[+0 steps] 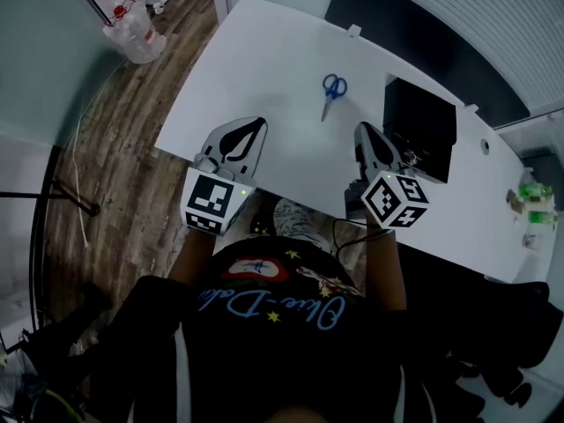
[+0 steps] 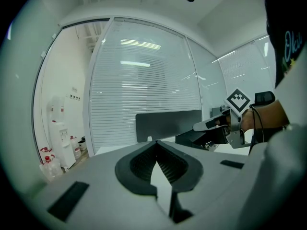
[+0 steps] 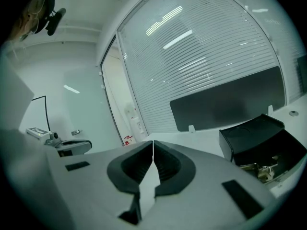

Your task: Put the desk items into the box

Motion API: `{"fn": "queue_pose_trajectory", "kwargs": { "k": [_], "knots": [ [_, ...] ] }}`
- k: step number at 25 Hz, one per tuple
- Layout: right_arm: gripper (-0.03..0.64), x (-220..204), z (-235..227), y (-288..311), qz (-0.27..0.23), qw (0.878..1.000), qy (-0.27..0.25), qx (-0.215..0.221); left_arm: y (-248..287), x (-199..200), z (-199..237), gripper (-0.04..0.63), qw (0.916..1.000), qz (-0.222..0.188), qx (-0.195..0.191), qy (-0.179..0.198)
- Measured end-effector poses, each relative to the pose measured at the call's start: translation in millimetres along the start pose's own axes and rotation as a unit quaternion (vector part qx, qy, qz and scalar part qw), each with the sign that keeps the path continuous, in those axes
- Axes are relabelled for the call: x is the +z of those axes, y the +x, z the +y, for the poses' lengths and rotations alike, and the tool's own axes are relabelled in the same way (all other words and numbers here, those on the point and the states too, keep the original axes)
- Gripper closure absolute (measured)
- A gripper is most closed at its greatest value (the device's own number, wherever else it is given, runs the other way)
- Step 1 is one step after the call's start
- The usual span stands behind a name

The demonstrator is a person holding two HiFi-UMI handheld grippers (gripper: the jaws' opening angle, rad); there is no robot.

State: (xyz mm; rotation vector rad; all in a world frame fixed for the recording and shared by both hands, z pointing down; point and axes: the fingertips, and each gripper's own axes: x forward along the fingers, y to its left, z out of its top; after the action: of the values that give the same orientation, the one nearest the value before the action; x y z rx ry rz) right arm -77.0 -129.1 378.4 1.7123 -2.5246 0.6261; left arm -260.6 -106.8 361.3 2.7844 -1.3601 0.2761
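Right, head view first: my left gripper (image 1: 257, 123) and my right gripper (image 1: 361, 129) hover over the near edge of the white desk (image 1: 264, 51), well apart from each other. The blue-handled scissors (image 1: 332, 92) lie on the desk beyond and between them, touching neither. The black box (image 1: 421, 126) sits just beyond the right gripper, open. Its inside is dark from up here, and all I catch is a small glint near its near side. Water bottles (image 1: 132, 26) stand on the floor at the top-left, partly cut off.

Now the left gripper view: jaws together, tips meeting, nothing between them. My right gripper shows at the right with its marker cube (image 2: 238, 101), covering part of the box. A dark panel (image 2: 168, 123) stands along the desk's far edge. The scissors are out of sight here.

Over to the right gripper view: jaws closed here too, and empty. This one looks into the box, where some metallic bits (image 3: 261, 170) lie, too small to name. The left gripper peeks in at the left edge. Only the head view shows the scissors.
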Motion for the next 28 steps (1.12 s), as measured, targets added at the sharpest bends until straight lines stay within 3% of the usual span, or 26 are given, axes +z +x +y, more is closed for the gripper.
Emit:
{"fn": "queue_pose_trajectory", "kwargs": {
  "k": [5,28],
  "knots": [
    [0.606,5.5,-11.2,23.4,0.011,1.000,-0.014,0.001,23.5,2.6,11.2,0.588,1.0000,0.008,0.002,0.000],
    [0.606,7.0,-73.2,90.0,0.046,0.999,0.018,0.014,124.3,0.4,22.2,0.588,0.9994,0.034,-0.001,-0.001]
  ]
}}
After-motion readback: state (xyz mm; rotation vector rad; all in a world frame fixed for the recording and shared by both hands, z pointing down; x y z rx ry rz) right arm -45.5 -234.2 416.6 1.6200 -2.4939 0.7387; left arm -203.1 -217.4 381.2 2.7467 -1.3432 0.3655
